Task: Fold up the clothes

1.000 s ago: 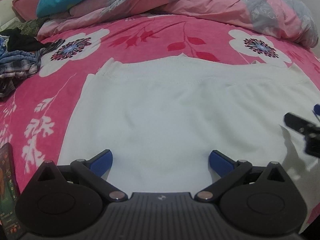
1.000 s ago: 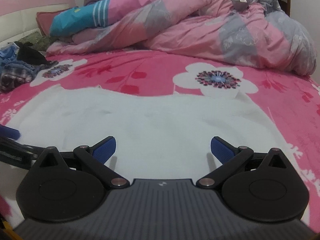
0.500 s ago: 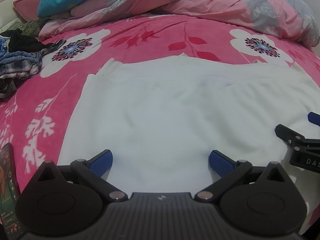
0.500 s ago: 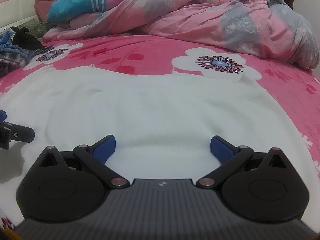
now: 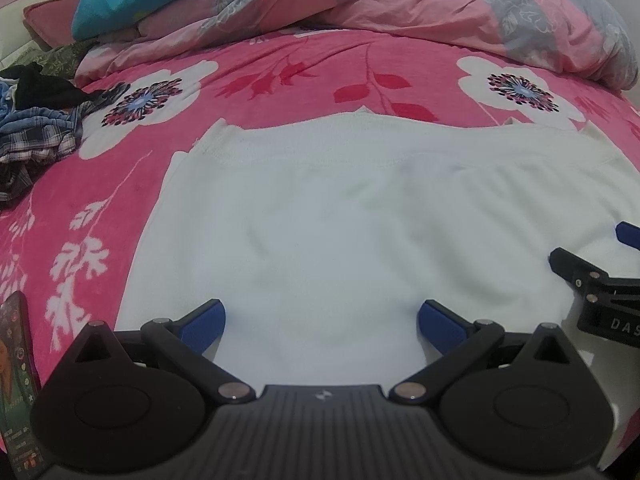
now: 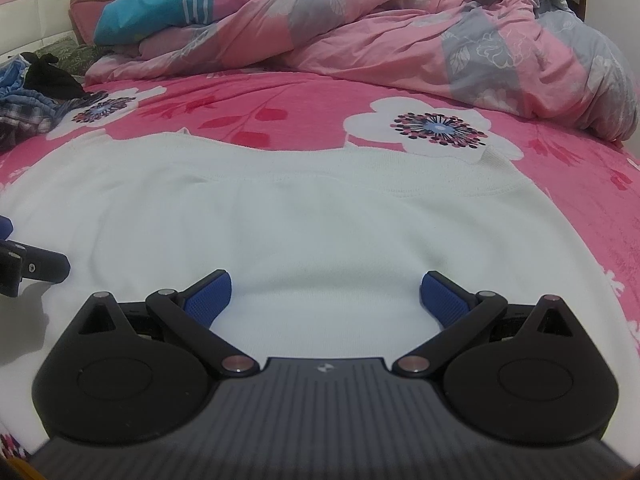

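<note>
Right gripper lower over white garment; crumpled duvet beyond.

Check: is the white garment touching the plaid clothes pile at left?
Apart. The left wrist view shows pink bedsheet between the white garment and the plaid clothes pile.

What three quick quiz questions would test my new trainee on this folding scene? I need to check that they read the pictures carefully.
1. True or false: the left gripper is shut on the white garment.
2. What lies beyond the garment's ribbed hem: A) bunched pink quilt B) a chair C) a basket?
3. Fill in: the right gripper is ____.

Key: 1 false; it is open over the cloth. 2 A. 3 open.
</note>
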`<state>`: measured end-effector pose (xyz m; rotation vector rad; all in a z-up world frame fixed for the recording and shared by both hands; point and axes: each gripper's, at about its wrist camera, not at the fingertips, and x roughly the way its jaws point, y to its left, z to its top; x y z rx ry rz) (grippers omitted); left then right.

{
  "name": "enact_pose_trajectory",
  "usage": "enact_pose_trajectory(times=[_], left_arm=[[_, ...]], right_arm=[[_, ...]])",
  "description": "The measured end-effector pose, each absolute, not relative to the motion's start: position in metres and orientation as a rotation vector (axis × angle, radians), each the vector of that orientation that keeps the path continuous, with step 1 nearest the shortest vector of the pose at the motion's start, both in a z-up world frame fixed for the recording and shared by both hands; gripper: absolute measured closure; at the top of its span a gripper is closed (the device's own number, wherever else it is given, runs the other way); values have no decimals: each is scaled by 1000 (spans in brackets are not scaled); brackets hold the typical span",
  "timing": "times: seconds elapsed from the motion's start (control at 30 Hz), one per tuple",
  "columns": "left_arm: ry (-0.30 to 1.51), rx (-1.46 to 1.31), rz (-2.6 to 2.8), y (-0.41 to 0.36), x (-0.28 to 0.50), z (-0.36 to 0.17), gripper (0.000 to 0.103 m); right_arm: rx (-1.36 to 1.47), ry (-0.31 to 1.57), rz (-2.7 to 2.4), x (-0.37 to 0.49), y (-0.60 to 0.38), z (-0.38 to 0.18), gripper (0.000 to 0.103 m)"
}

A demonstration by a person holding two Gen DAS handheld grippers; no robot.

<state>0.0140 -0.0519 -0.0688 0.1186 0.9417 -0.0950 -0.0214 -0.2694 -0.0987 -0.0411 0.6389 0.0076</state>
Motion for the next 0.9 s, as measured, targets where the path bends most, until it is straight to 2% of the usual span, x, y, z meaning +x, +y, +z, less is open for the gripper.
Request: enact_pose_trajectory(times=[0.9], left_arm=[[885, 122, -90, -53, 7, -73, 0]], right_arm=[[-39, 614, 13, -24, -269, -100, 1]])
